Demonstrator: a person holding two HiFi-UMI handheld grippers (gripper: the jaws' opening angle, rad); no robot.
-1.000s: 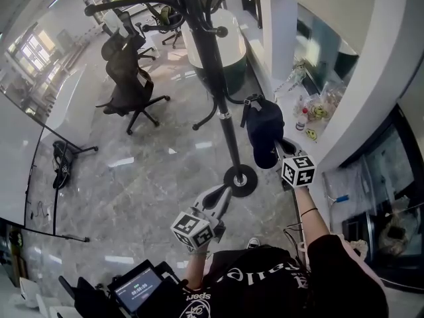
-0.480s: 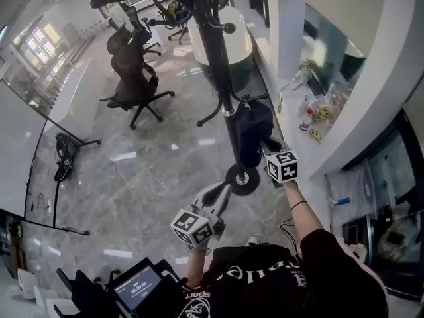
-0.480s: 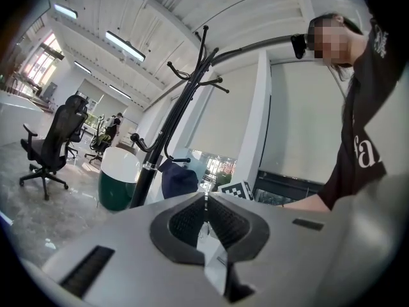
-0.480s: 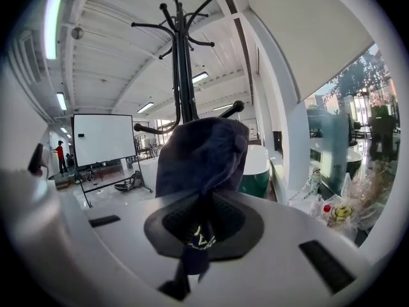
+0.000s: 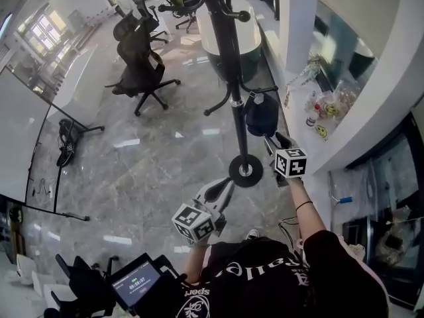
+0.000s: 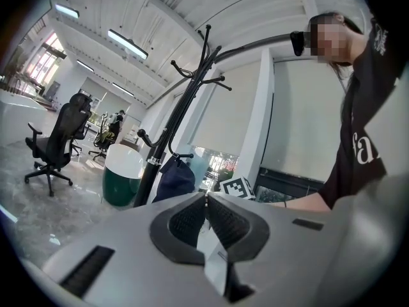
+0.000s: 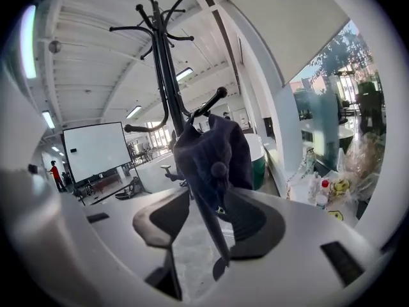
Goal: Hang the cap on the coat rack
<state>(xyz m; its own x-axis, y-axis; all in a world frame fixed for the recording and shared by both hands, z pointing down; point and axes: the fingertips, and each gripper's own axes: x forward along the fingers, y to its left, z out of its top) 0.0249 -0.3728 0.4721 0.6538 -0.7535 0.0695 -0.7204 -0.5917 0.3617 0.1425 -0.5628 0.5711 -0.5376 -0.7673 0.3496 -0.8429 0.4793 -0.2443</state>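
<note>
Right tongs (image 7: 204, 219) opening, cap (image 7: 214, 152) brim loose between them | cap hangs on coat rack (image 7: 167, 75) hook just beyond | left tongs (image 6: 206, 200) I read closed, empty.

My left gripper (image 5: 225, 184) sits low and close to my body, angled forward and up. Its jaws are pressed together with nothing between them, and my left forearm (image 5: 193, 265) is bent in tight below its marker cube. My right gripper (image 5: 273, 141) is reached out farther ahead, on a nearly straight bare forearm (image 5: 309, 216) with a thin band at the wrist and a black sleeve over the upper arm. Its jaws are opening. Both pads stand clear, and the brim of the cap (image 7: 214, 152) hangs in the gap between them, pressed by neither.
</note>
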